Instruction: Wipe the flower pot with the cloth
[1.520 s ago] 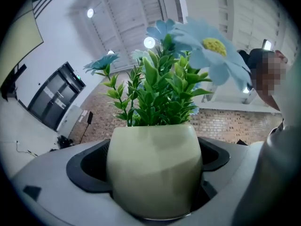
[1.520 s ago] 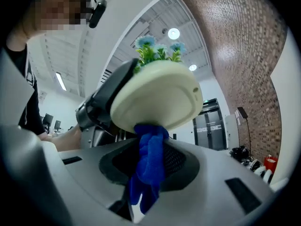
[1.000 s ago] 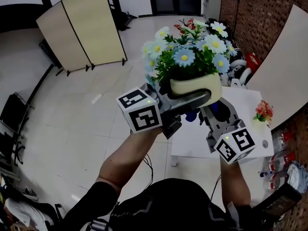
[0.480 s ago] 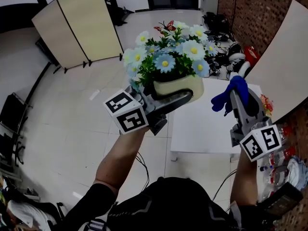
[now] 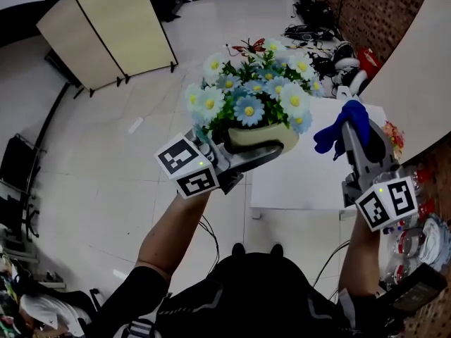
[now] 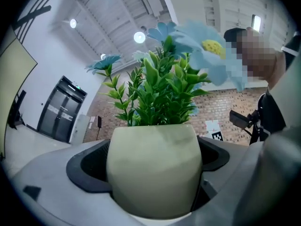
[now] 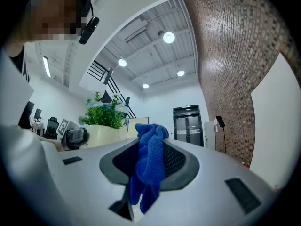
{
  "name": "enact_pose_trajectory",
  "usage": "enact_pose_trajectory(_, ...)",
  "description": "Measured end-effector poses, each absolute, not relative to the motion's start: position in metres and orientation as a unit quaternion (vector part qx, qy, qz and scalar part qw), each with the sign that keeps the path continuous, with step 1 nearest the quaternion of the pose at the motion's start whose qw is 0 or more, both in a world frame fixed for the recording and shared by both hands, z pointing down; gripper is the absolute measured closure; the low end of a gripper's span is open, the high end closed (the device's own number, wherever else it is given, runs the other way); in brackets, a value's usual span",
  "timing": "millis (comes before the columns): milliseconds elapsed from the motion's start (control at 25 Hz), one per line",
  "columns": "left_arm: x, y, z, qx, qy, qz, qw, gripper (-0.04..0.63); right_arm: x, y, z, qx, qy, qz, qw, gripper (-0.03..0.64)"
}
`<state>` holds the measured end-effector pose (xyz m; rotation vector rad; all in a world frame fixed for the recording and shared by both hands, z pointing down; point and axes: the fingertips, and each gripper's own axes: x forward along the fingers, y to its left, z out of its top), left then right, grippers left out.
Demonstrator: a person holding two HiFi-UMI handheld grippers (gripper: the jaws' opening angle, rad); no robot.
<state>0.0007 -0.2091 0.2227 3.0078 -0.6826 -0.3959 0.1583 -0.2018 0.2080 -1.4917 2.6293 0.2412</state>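
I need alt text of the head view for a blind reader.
A person holds up a cream flower pot of blue and white flowers in the left claw; the right claw grips a blue cloth beside it, not touching, above a white table.

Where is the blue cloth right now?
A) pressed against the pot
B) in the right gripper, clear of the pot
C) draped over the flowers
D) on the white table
B: the right gripper is shut on the blue cloth, with a gap to the flower pot in the head view.

no legible words or numbers, only coded square markers on left tool's cube (image 5: pixel 187 166), right tool's cube (image 5: pixel 385 203)
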Motion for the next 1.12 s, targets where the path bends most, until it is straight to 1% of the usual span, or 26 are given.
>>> enact_pose_trajectory(200, 0.004, -0.212, 0.29, 0.97, -0.219, -0.098, 0.033, 0.028, 0.153, -0.205, 0.237, -0.489, 0.869, 0.066, 0.034, 0.515)
enact_pose_trajectory(320, 0.007, -0.231, 0.32, 0.968, -0.223, -0.095, 0.057, 0.028, 0.158, -0.222, 0.243, -0.491, 0.869, 0.056, 0.024, 0.515)
enact_pose_trajectory(520, 0.015, -0.245, 0.374, 0.972, -0.218, -0.056, 0.065, 0.028, 0.165, -0.234, 0.264, -0.493, 0.869, 0.043, 0.001, 0.515)
enact_pose_trajectory(640, 0.021, -0.253, 0.404, 0.973, -0.213, -0.061, 0.072, 0.028, 0.171, -0.24, 0.28, -0.498, 0.866, 0.046, -0.009, 0.515)
enact_pose_trajectory(880, 0.015, -0.252, 0.467, 0.97, -0.214, -0.069, 0.097, 0.028, 0.163, -0.235, 0.339, -0.499, 0.865, 0.036, -0.017, 0.515)
enact_pose_trajectory(1040, 0.017, -0.251, 0.522, 0.973, -0.21, -0.04, 0.083, 0.029, 0.158, -0.237, 0.384, -0.495, 0.868, 0.02, -0.028, 0.515)
enact_pose_trajectory(1120, 0.02, -0.25, 0.546, 0.973, -0.21, -0.037, 0.089, 0.029, 0.159, -0.239, 0.4, -0.494, 0.869, 0.02, -0.032, 0.515)
